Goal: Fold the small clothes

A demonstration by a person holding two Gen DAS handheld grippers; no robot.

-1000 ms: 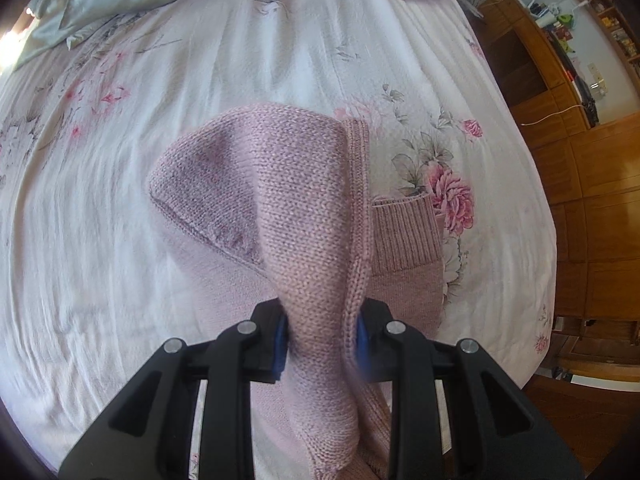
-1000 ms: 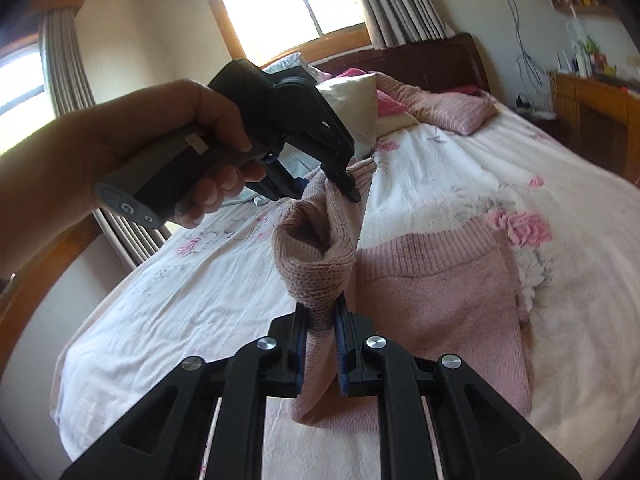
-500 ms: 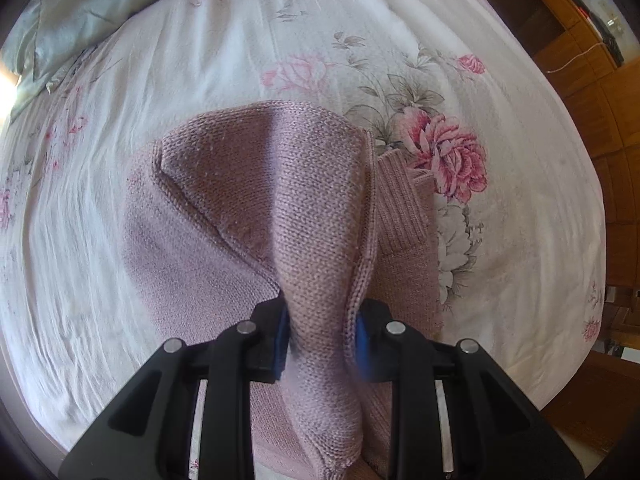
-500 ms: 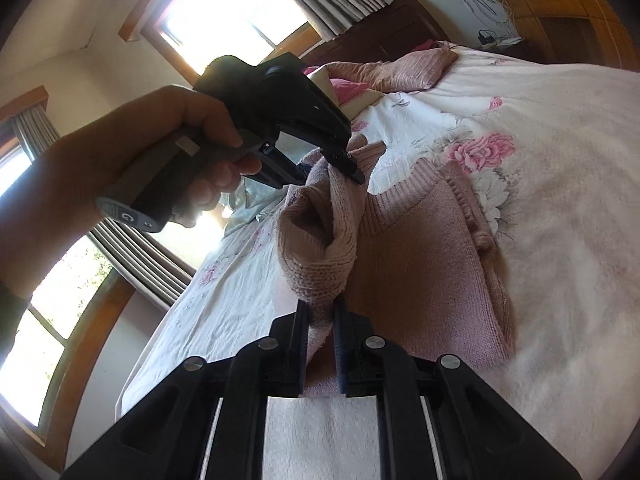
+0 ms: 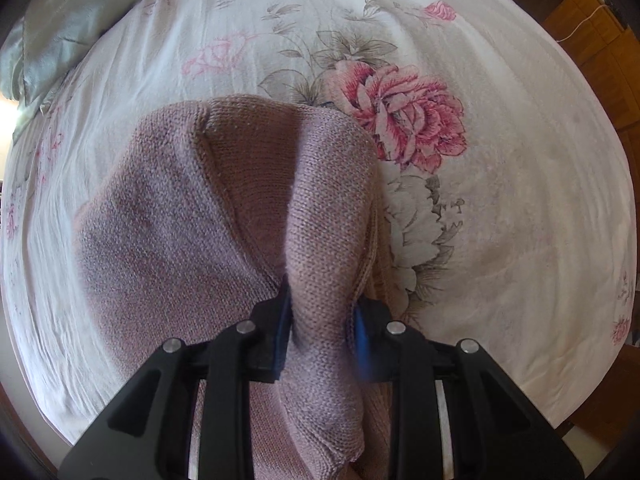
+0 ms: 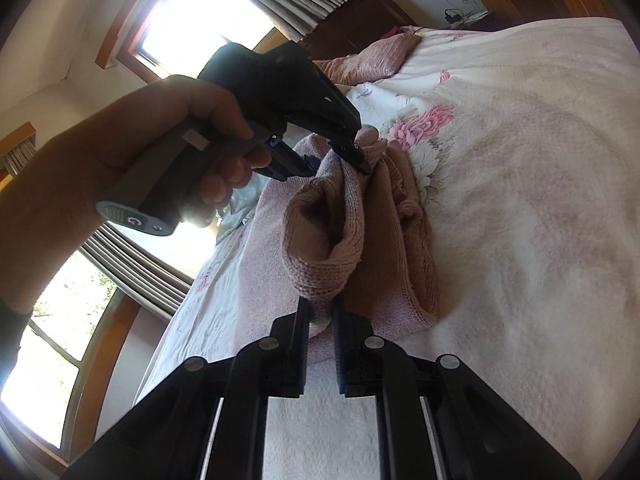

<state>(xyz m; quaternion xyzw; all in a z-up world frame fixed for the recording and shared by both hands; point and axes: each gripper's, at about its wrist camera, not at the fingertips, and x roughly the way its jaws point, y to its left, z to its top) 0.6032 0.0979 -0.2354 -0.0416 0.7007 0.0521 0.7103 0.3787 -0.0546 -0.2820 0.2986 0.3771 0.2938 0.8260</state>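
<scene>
Mid-fold: left tool (image 5: 322, 320) and right tool (image 6: 320, 316) each clenched on an edge of the pink knit sweater (image 5: 192, 216), lifted over its own body on the floral bed (image 5: 520, 200). Next — probably lay the flap flat, edges aligned, then release.

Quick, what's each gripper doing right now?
Left gripper: closed on a fold of the pink knit sweater, lifted off the bed.
Right gripper: closed on the sweater's knit edge.
</scene>
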